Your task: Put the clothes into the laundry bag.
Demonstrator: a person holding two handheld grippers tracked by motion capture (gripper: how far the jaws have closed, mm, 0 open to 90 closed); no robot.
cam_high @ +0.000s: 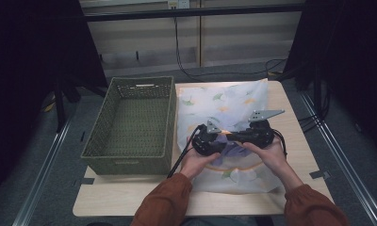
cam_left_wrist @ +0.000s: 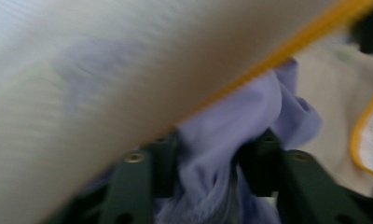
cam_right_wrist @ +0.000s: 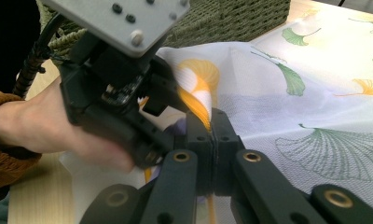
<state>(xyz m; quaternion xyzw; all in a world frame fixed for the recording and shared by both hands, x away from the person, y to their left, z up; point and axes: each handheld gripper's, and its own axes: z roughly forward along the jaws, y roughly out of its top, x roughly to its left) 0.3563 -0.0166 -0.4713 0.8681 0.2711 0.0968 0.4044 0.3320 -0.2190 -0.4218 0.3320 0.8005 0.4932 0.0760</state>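
A white mesh bag (cam_high: 224, 101) printed with ginkgo leaves and edged in orange lies on the table. A purple cloth (cam_high: 230, 149) sits at its opening. My left gripper (cam_high: 224, 140) reaches into the opening from the left. In the left gripper view its jaws (cam_left_wrist: 208, 158) stand apart with the purple cloth (cam_left_wrist: 231, 116) loose between them, under the lifted bag flap (cam_left_wrist: 105, 70). My right gripper (cam_high: 238, 136) meets it from the right. Its jaws (cam_right_wrist: 213, 126) are shut on the bag's orange-trimmed edge and hold the flap up beside the left gripper (cam_right_wrist: 114, 102).
A green woven basket (cam_high: 94, 136) stands empty on the left half of the table, close against the bag. Bare wood (cam_high: 130, 193) runs along the table's front edge. Cables hang beyond the far edge, and dark curtains stand at both sides.
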